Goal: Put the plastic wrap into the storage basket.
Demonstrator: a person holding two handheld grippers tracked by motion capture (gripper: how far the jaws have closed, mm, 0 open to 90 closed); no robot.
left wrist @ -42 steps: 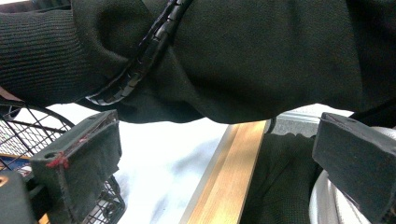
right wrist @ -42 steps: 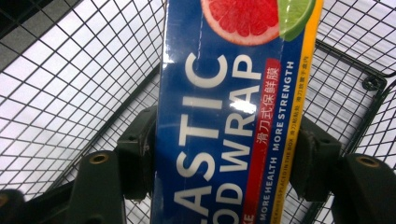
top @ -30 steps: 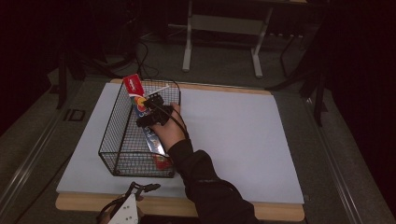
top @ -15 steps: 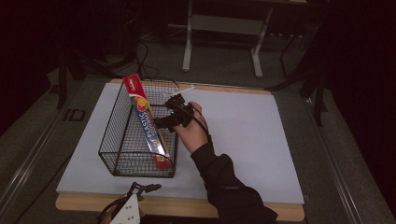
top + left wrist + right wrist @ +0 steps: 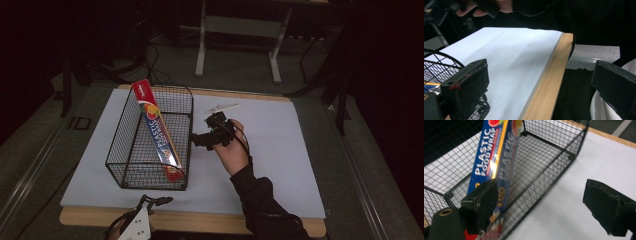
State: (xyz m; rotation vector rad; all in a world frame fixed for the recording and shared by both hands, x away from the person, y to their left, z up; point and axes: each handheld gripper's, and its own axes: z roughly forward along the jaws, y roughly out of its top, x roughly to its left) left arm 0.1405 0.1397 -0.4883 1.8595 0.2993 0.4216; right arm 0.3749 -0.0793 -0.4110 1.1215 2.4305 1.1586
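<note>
My right hand-held gripper (image 5: 200, 139) hangs just beside the wire basket's (image 5: 125, 135) right wall, jaws spread wide with nothing between them. In the right gripper view, one jaw sits in front of the lower end of the plastic wrap box (image 5: 495, 160); I cannot tell whether it touches. The other jaw is over bare white sheet (image 5: 574, 170).

My left hand-held gripper (image 5: 145, 210) sits low at the near edge of the surface (image 5: 200, 220), jaws also wide apart and empty. Its own view shows one jaw beside the basket's near corner (image 5: 439, 65) and the other beyond the wooden edge (image 5: 549, 82), over dark cloth.

From the high view, I see the box leaning lengthwise inside the basket, its top end rising above the far rim and its bottom end at the near right corner. That view alone gives me a small pale object (image 5: 221, 107) lying on the sheet past my right hand (image 5: 232, 150).

Right of the basket the sheet is open all the way to its right edge.
</note>
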